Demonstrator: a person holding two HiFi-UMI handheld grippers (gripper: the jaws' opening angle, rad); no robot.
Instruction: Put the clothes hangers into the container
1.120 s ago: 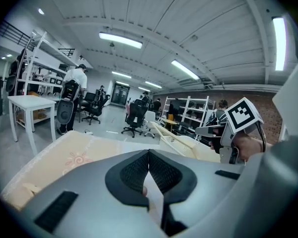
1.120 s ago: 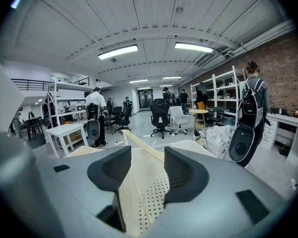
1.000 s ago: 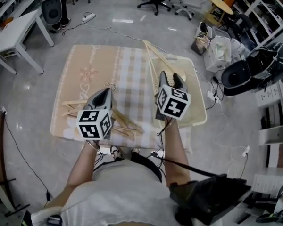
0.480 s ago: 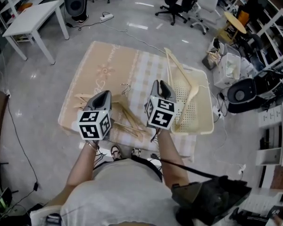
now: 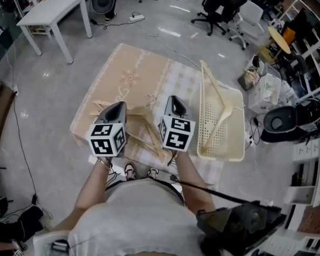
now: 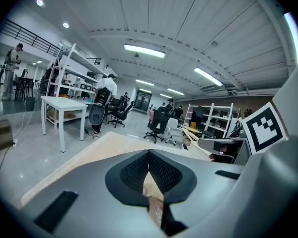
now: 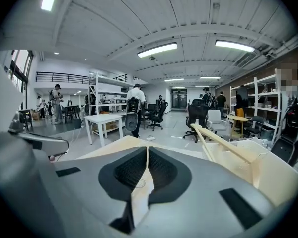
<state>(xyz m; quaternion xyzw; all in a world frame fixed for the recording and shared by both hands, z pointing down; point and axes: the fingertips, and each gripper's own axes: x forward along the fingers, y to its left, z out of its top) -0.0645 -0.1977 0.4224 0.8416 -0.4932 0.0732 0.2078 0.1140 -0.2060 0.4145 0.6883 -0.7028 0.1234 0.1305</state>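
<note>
Several pale wooden hangers (image 5: 145,134) lie on the checked cloth of the low table (image 5: 133,73), just in front of both grippers. A cream perforated container (image 5: 239,122) stands at the table's right end, and long hangers (image 5: 215,93) stick up out of it. They also show in the right gripper view as hangers (image 7: 223,143) over the container (image 7: 253,162). My left gripper (image 5: 116,106) (image 6: 149,153) hovers over the hanger pile, shut and empty. My right gripper (image 5: 172,99) (image 7: 147,150) is left of the container; its jaws have just been closing and stand shut with nothing between them.
A white table (image 5: 53,7) stands far left and office chairs (image 5: 224,4) at the back. A white crate (image 5: 264,92) and a black fan (image 5: 280,122) sit right of the container. Cables run over the grey floor.
My right gripper has moved left from above the container to over the cloth beside the hanger pile. The left gripper has also shifted left along the table.
</note>
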